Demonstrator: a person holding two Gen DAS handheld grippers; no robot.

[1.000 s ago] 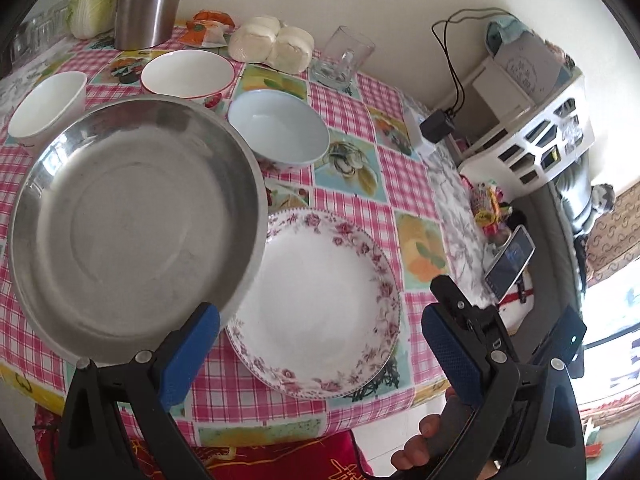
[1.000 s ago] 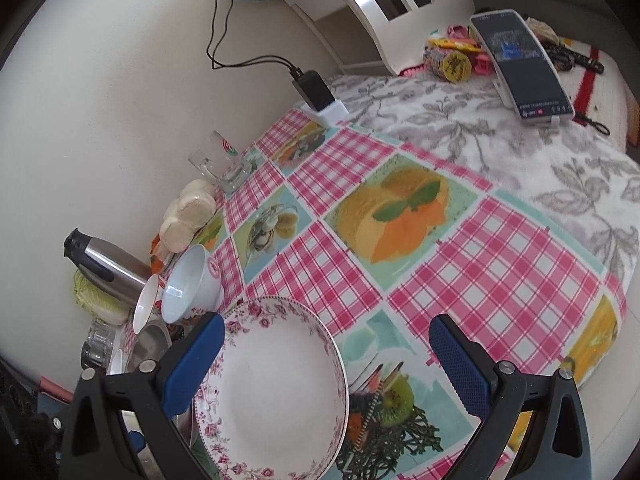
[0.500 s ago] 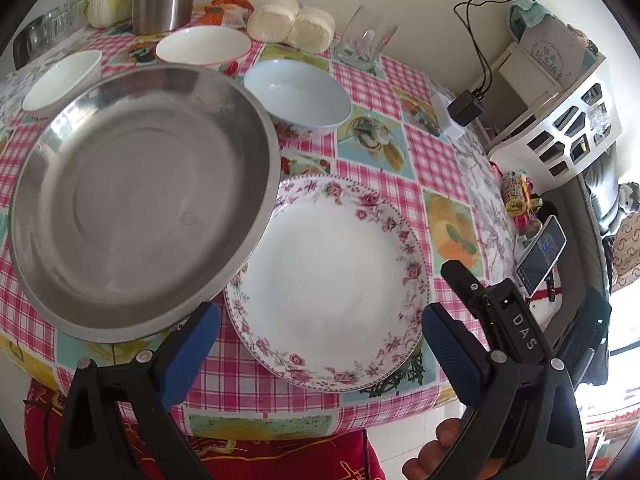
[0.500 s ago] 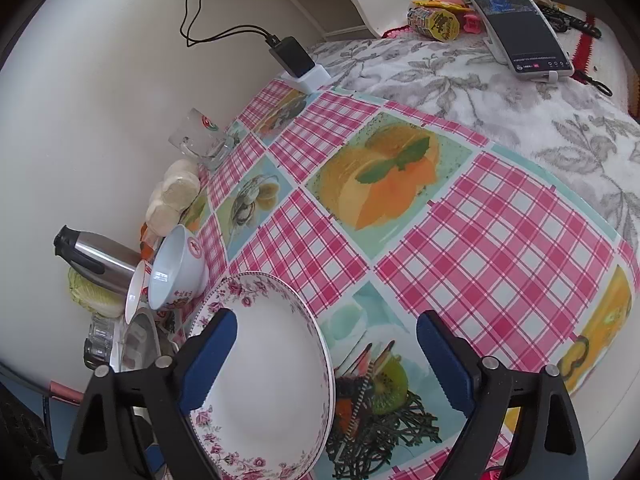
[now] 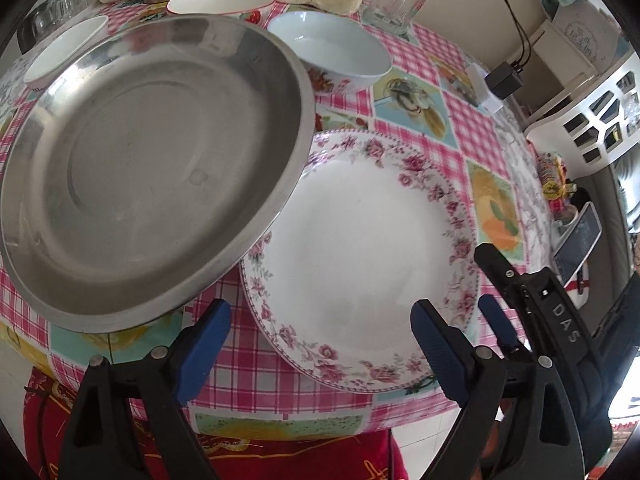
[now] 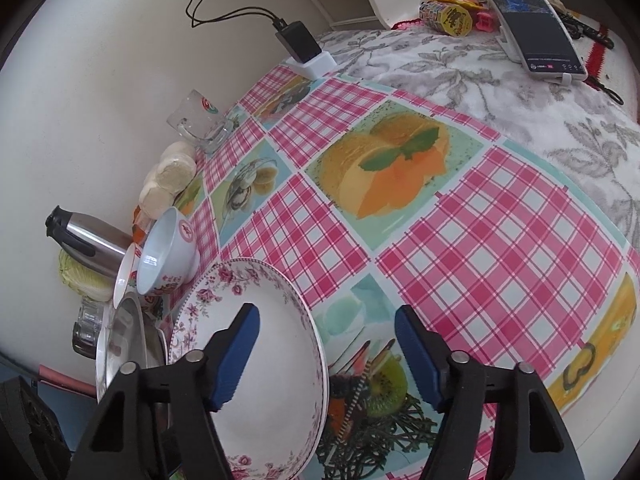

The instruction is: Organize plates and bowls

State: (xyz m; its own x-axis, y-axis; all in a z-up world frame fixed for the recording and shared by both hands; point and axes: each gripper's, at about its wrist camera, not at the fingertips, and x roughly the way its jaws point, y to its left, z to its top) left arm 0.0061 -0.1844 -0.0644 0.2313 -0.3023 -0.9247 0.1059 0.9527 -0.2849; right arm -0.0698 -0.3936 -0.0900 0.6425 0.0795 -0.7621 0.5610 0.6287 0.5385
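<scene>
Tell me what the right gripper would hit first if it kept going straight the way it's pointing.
Most likely the floral plate: the right gripper, jaws closing, straddles its near rim, one finger over the plate, one over the tablecloth. Depth is uncertain.

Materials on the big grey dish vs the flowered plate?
Big grey dish: looks like stainless steel, brushed grey sheen with dull reflections and faint scuffs. Flowered plate: likely glazed ceramic or porcelain, glossy white with printed pink roses on the rim; melamine can't be ruled out.

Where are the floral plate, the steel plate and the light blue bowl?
floral plate (image 5: 360, 248): left wrist view, on its white centre.
steel plate (image 5: 140, 168): left wrist view, on its flat inner bottom.
light blue bowl (image 5: 332, 46): left wrist view, on its inside, behind the floral plate.
</scene>
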